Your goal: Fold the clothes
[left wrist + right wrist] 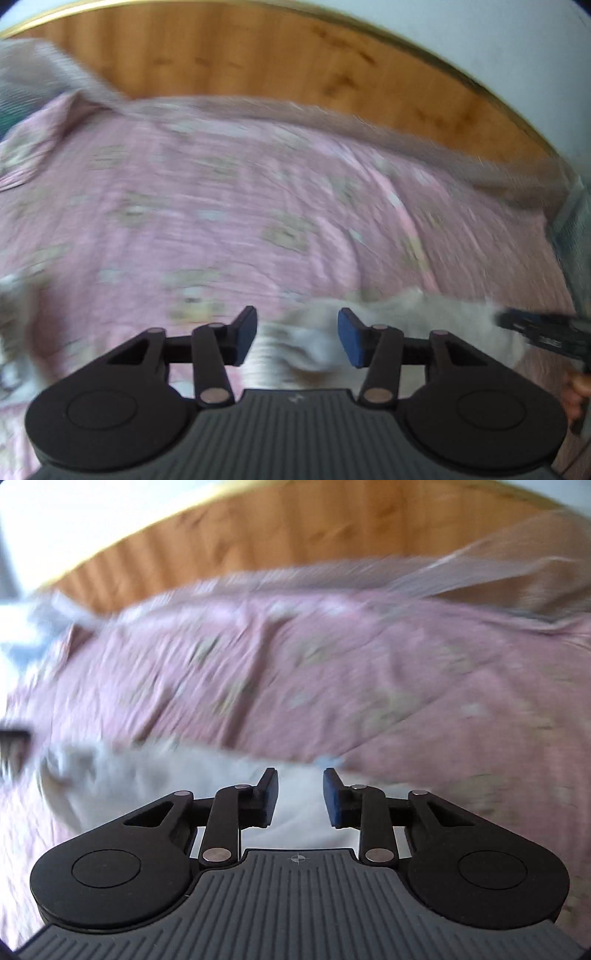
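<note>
A pale grey-white garment [388,317] lies crumpled on a pink patterned bedspread [229,206]. My left gripper [297,338] hovers open just above its near folds, nothing between the blue pads. The right wrist view shows the same garment [155,775] spreading left and under my right gripper [300,797], which is open with a moderate gap and holds nothing. At the right edge of the left wrist view, the right gripper [543,334] appears over the garment's far end. Both views are motion-blurred.
A wooden headboard [280,62] curves along the far side of the bed, with a light wall behind it. A grey blanket [33,77] is bunched at the far left corner. The bedspread [369,672] is wrinkled. A hand [576,391] shows at the right edge.
</note>
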`<state>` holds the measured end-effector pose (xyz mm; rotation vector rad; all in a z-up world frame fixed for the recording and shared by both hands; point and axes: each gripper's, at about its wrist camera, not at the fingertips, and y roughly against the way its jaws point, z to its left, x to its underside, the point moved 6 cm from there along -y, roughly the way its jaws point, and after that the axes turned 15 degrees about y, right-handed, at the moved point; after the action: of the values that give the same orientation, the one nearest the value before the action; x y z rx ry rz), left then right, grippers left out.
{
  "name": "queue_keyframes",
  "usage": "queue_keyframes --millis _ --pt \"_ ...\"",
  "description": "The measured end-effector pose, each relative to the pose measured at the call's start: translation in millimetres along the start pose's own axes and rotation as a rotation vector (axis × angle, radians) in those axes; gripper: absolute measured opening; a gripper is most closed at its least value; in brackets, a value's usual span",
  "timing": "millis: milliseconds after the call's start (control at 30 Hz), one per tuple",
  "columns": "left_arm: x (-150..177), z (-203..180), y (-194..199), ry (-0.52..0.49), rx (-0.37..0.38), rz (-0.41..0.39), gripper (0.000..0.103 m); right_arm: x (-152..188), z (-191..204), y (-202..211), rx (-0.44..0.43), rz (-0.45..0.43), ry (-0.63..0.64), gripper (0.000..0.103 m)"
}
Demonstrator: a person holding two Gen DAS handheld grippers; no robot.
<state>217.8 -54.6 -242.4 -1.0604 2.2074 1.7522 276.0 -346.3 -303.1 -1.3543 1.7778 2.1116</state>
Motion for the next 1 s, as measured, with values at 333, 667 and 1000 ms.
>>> queue_keyframes --millis 333,667,1000 --pt "13.1 -2.8 3.0 -0.007 -0.020 0.024 0.041 -1.8 24.0 17.6 -0.048 -0.054 -0.016 0.026" --pt "24.5 1.3 -4.2 -0.089 -0.008 0.069 0.045 23.0 58.3 11.0 -0.011 0.005 -0.089 0.031" --pt "31.4 5.4 18.5 -0.089 0.018 0.062 0.044 49.0 -1.1 53.5 0.121 -0.055 -0.402 0.055"
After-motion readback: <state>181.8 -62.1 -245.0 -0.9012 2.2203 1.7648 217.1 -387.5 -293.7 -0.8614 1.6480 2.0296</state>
